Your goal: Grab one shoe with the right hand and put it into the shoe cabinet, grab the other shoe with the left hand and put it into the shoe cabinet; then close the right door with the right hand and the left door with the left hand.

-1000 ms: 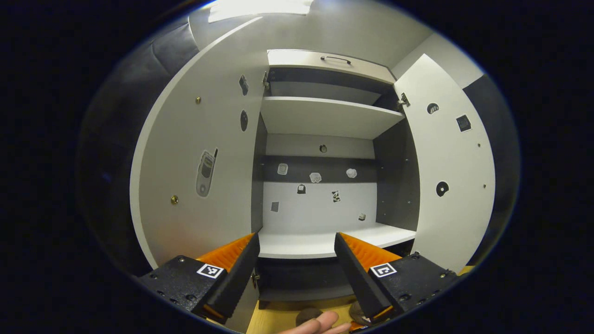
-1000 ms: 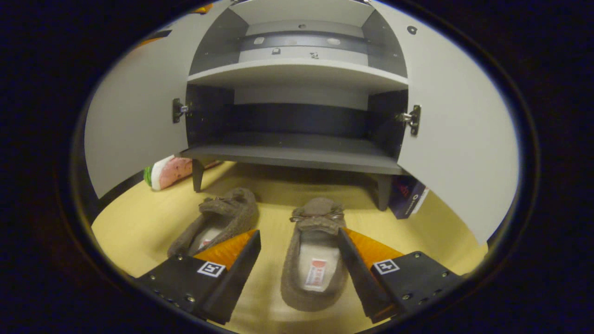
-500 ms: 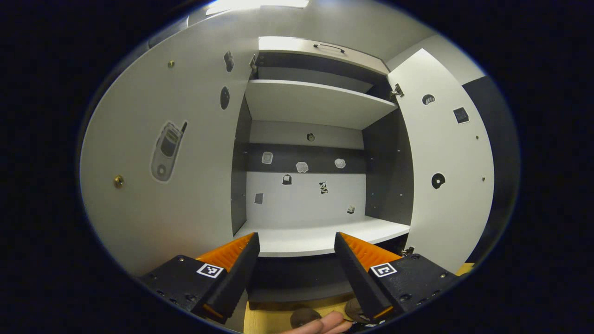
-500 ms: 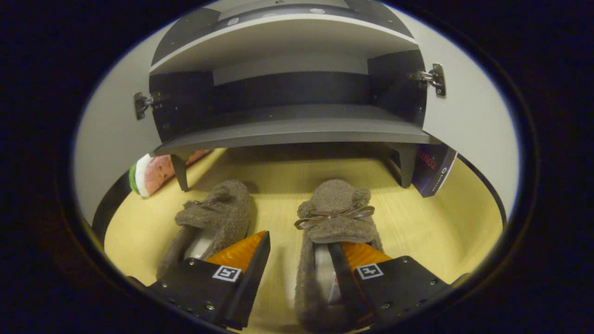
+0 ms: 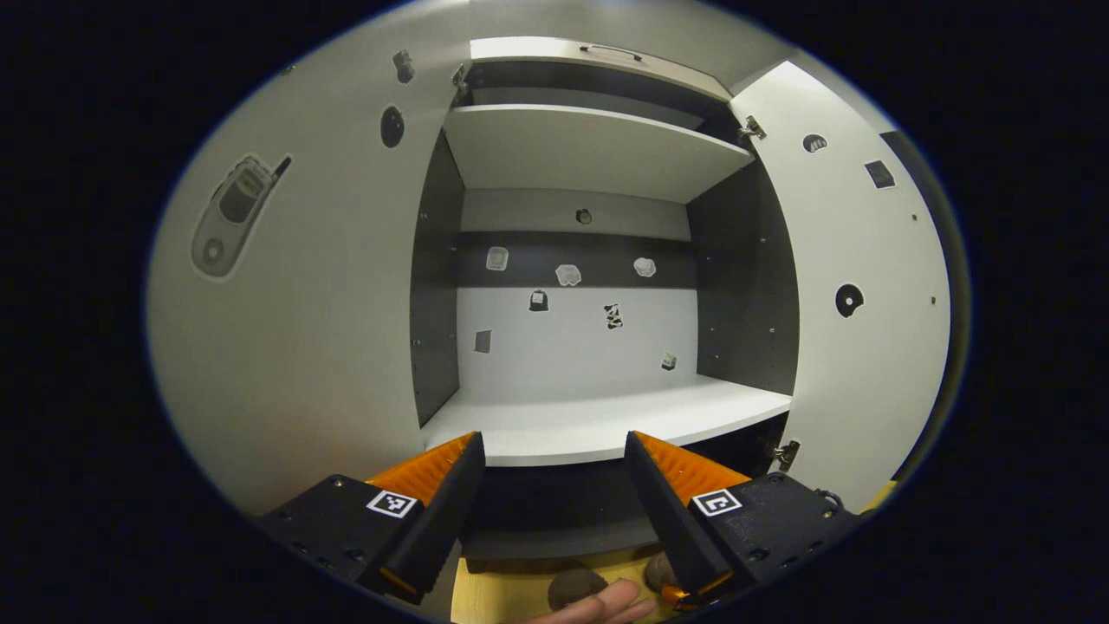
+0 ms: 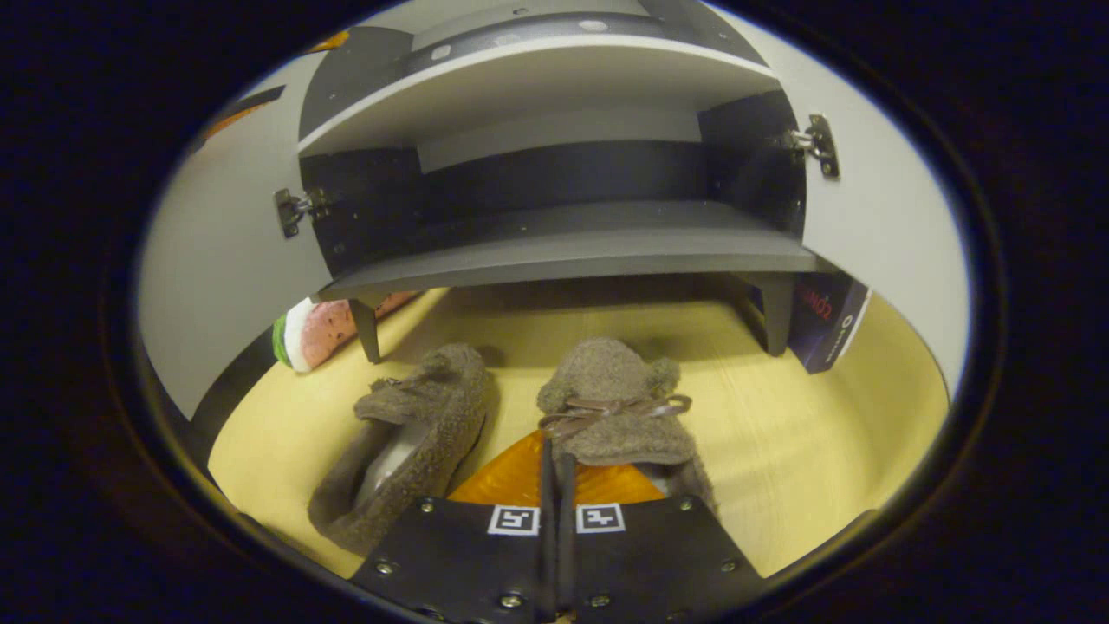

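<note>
Clutter on the floor

I see a watermelon-slice toy (image 6: 314, 330) by the left leg, a dark box (image 6: 825, 318) by the right leg, both on the yellow floor (image 6: 823, 425); stickers (image 5: 567, 276) dot the back panel.

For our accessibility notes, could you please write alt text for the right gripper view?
The right gripper is shut on the right shoe on the floor, beside the left shoe. Beyond stands the open cabinet.
</note>
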`<state>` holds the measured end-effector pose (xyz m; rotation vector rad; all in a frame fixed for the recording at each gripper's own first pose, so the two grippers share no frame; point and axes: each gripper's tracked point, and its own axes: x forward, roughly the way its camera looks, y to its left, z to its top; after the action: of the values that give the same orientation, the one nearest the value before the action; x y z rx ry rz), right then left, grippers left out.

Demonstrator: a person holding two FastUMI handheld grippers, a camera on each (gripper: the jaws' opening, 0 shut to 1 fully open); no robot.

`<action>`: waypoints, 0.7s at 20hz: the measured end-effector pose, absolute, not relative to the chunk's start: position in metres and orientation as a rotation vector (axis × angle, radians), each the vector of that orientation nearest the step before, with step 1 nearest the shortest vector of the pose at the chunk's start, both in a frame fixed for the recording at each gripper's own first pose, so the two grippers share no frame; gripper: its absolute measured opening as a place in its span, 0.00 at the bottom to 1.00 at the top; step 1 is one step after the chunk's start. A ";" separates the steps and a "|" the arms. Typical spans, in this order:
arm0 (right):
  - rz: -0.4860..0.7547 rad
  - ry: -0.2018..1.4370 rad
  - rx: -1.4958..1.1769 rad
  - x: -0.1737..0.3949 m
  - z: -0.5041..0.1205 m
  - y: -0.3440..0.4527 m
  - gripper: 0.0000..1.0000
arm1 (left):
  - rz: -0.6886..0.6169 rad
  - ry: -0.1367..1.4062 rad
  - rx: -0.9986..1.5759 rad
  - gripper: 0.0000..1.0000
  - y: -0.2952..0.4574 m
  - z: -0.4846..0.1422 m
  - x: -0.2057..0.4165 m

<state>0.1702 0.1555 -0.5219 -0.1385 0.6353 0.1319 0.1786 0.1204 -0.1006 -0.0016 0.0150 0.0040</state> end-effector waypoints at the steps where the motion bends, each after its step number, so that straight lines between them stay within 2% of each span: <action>1: 0.140 0.625 -0.139 0.167 -0.513 0.156 0.02 | 0.002 0.010 0.000 0.99 0.119 -0.099 0.177; 8: 0.199 0.504 -0.235 0.149 -0.413 0.165 0.01 | 0.029 -0.023 0.003 0.99 0.126 -0.091 0.172; 14: 0.276 0.373 -0.193 0.150 -0.284 0.178 0.01 | 0.012 0.000 -0.002 0.99 0.121 -0.098 0.177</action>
<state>0.1501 0.1781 -0.2844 -0.1928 0.3726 0.2757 0.1765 0.1207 -0.0977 -0.0024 -0.0003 0.0122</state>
